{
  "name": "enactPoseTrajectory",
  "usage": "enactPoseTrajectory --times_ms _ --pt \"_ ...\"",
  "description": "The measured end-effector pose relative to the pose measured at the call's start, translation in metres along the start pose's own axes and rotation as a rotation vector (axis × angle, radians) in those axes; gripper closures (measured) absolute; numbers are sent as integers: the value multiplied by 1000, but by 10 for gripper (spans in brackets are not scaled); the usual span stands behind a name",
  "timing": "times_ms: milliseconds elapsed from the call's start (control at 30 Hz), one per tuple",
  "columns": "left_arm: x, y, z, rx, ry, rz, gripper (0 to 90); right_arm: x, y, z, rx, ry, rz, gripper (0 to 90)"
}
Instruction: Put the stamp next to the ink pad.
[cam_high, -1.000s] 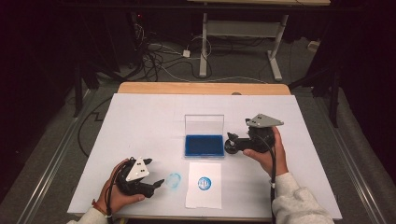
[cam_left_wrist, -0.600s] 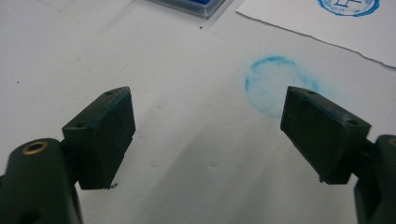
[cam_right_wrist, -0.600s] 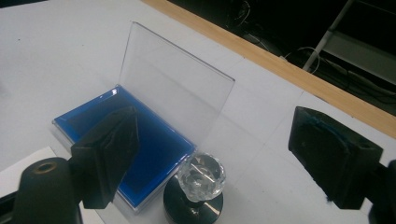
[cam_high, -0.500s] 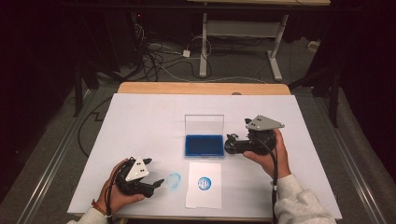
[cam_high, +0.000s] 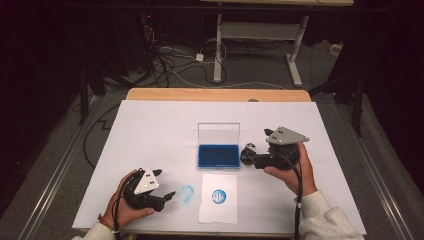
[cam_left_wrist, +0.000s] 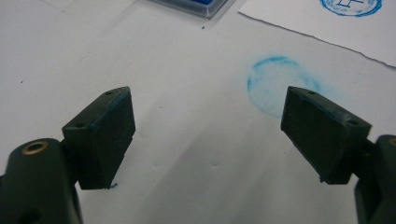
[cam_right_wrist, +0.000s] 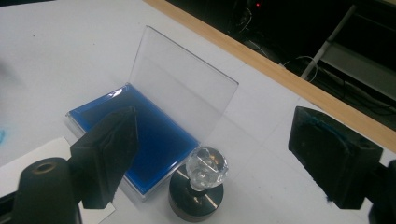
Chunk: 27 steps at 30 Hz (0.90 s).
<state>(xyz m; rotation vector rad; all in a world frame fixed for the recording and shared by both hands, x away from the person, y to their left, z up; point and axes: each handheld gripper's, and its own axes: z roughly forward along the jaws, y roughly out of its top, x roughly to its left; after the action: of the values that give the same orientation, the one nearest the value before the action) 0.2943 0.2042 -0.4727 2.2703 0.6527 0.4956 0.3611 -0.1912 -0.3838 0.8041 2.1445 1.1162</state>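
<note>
Both claws spread, the stamp standing free.

The round black stamp (cam_right_wrist: 196, 190) with its faceted glass knob stands just beside the blue ink pad (cam_right_wrist: 140, 135), between the right claw's (cam_right_wrist: 224, 158) parted jaws; left claw (cam_left_wrist: 210, 135) gapes near the table's front edge over a smudged blue ring (cam_left_wrist: 275, 86).

No words or numbers can be read. The paper sheet (cam_high: 218, 198) bears a round blue stamp print (cam_high: 218, 196) with a mark inside, too small to make out. A fainter blue ring smudge (cam_high: 186, 193) marks the table cover.
</note>
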Motion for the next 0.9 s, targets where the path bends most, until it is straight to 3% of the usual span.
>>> enactPoseTrajectory --times_ms 467,900 --pt "0 0 0 3 -4 4 172 9 -2 -9 -10 -9 -46 164" --pt "-1 1 0 2 -3 7 172 12 -7 -20 -38 -14 -46 165"
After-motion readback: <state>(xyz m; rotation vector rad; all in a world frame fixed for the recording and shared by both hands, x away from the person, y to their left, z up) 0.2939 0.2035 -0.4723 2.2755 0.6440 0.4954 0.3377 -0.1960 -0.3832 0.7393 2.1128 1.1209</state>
